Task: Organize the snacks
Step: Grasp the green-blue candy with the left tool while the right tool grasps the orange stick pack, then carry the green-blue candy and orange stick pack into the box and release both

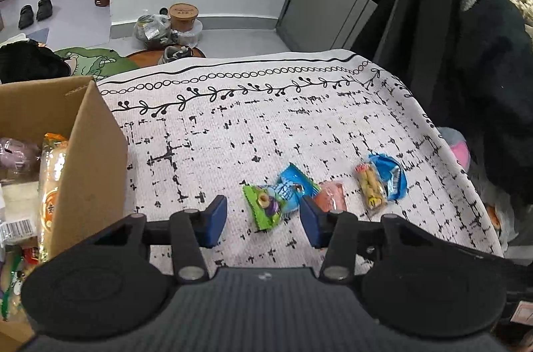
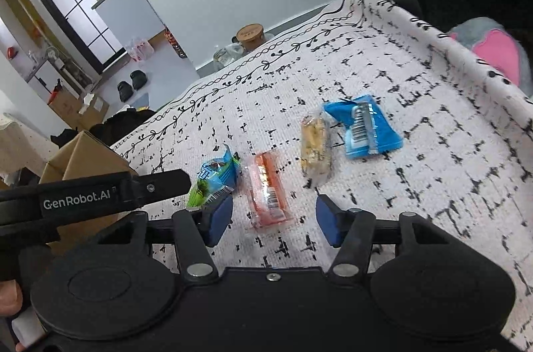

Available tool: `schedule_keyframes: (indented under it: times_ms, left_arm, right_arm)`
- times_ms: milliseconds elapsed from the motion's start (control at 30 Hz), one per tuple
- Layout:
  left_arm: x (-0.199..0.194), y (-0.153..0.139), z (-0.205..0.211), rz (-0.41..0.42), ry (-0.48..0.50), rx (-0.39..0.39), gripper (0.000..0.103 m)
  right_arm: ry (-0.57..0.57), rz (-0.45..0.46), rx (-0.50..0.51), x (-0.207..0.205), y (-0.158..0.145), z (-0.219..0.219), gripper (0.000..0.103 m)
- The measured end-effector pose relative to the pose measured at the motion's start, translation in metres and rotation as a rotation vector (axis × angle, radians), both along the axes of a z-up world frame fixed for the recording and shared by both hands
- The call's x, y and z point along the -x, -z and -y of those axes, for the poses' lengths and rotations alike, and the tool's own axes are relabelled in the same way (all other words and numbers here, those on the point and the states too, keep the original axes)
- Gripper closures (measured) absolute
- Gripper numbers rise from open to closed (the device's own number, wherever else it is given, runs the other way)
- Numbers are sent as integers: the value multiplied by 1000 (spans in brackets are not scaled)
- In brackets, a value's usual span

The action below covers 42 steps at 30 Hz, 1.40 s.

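Five small snack packets lie in a loose row on the patterned cloth [image 1: 233, 125], toward its near edge, right of the cardboard box [image 1: 90, 159] that already holds snacks. The left gripper [image 1: 263, 218] hovers released over the green packet [image 1: 265, 207]; the right gripper [image 2: 273, 220] hangs spread around the orange packet [image 2: 268, 190], neither touching. The orange packet's long axis runs away from the gripper, barcode end nearest. It looks light, soft and crinkly — likely slippery film — so pinching across its narrow middle seems best. The yellow packet [image 2: 316, 149] and blue packet [image 2: 363, 129] lie further right.
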State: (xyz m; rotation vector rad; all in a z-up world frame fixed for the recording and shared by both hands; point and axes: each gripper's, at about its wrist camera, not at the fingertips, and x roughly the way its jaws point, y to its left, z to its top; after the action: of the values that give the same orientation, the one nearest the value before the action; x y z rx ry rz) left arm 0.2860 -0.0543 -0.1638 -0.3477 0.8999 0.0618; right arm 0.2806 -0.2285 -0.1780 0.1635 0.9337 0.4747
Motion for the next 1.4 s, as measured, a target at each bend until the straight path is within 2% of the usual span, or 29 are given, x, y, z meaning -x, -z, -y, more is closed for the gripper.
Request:
schedule_keyframes:
  times_ms: [67, 167, 200, 333, 533, 867, 933, 967, 1033, 1400]
  left_arm:
    - [-2, 3, -1, -1, -9, 10, 56]
    - [-6, 7, -1, -6, -18, 31, 56]
    - [-8, 8, 0, -5, -13, 31, 55]
    - [-12, 13, 5, -6, -3, 15, 55]
    - [-20, 25, 9, -36, -15, 11, 51]
    - [-33, 34, 20, -17, -43, 37, 52]
    - [-35, 34, 22, -13, -42, 36, 61]
    - [-36, 34, 23, -14, -38, 39, 69]
    - [-35, 33, 24, -18, -37, 40, 75]
    - [-11, -12, 16, 27, -68, 53, 77]
  right_arm:
    - [-8, 5, -4, -2, 4, -4, 50]
    - [-15, -1, 5, -7, 11, -10, 66]
    - [-15, 1, 13, -8, 13, -12, 75]
    - [-6, -9, 16, -9, 11, -8, 81]
    - [44, -11, 37, -7, 4, 1, 83]
    - [74, -33, 24, -12, 2, 9, 83]
    - [74, -33, 23, -12, 2, 10, 83]
    - [73, -32, 22, -12, 2, 10, 83]
    - [65, -27, 14, -11, 1, 8, 84]
    - [43, 17, -28, 5, -11, 2, 86]
